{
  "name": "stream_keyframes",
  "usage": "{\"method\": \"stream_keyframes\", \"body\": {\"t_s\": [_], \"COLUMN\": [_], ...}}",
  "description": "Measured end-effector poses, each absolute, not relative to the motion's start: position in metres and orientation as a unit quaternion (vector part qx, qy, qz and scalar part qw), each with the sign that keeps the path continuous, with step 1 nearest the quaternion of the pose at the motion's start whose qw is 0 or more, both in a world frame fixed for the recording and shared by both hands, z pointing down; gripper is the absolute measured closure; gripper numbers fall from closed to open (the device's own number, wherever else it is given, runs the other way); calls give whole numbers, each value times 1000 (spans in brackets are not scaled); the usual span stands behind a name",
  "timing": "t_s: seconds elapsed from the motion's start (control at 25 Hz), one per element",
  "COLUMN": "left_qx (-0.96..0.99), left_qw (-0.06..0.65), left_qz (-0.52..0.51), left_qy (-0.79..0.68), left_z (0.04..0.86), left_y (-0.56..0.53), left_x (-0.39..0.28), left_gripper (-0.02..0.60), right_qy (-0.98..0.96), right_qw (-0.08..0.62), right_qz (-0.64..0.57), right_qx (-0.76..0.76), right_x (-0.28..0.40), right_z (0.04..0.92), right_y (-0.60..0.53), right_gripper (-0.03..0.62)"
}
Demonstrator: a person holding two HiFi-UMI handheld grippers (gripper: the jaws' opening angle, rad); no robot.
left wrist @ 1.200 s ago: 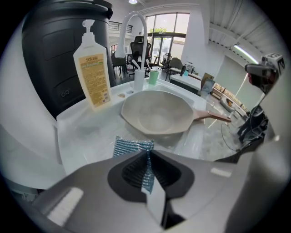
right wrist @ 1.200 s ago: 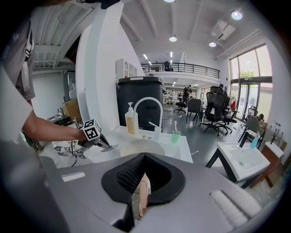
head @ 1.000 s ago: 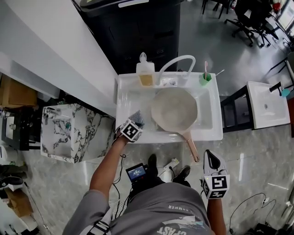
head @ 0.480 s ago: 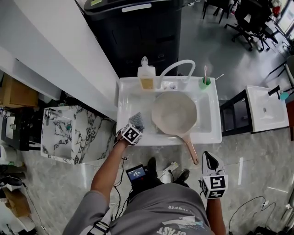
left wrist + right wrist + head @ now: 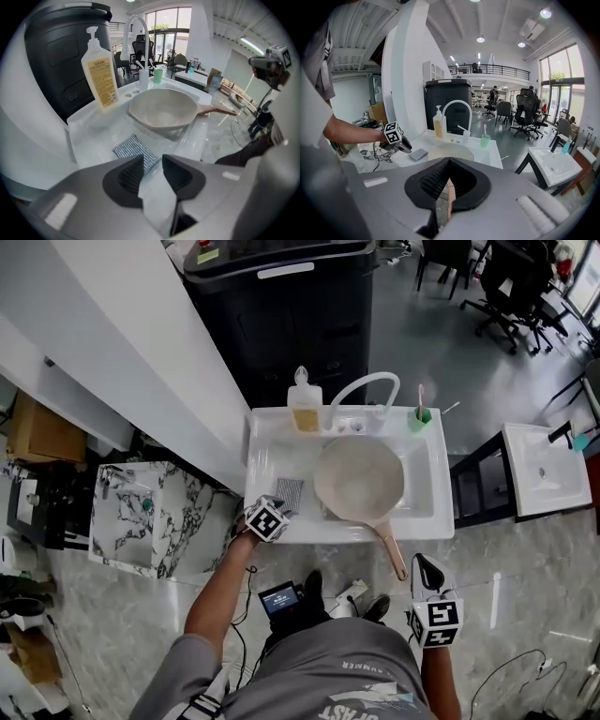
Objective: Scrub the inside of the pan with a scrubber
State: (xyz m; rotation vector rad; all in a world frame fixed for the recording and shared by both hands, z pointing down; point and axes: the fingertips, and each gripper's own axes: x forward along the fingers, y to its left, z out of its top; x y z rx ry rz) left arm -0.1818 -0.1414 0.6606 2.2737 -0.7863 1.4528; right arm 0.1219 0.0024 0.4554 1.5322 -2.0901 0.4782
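Note:
The beige pan sits in the white sink, its copper handle sticking out over the front rim. The grey scrubber lies flat on the sink's left side, also in the left gripper view. My left gripper hovers just above its near edge. Its jaws have just been opening, and nothing is between them. My right gripper hangs beside the handle's end, jaws shut and empty. A strip of the copper handle shows below them.
A soap bottle, a curved faucet and a green cup with a toothbrush stand along the sink's back rim. A black bin is behind, a marble stand at left, a small white table at right.
The left gripper has let go of the scrubber, which now lies flat in the sink. The gripper has lifted and drawn back a little. The right gripper has stayed put.

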Motion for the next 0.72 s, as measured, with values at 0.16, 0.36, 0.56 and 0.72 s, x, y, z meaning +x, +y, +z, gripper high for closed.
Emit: {"method": "stream_keyframes", "body": {"t_s": [0.16,0.36,0.56,0.72], "left_qx": [799,822,850,866], "left_qw": [170,146,92,57], "left_qz": [498,448,394,353], "left_qy": [-291,-320,-337,-350], "left_z": [650,602,543,495], "left_y": [-140,-146,-150,-149], "left_x": [-187,-182,-166,-153], "left_gripper": [456,518,559,578], "right_qy": [-770,-772,-775,-779], "right_qw": [248,243,237,231], "right_qz": [173,171,169,166], "right_qx": [562,562,560,558], "right_x": [120,117,112,109], "right_z": [456,455,452,451], "right_y": [4,5,4,2], "right_gripper": [592,592,592,592]}}
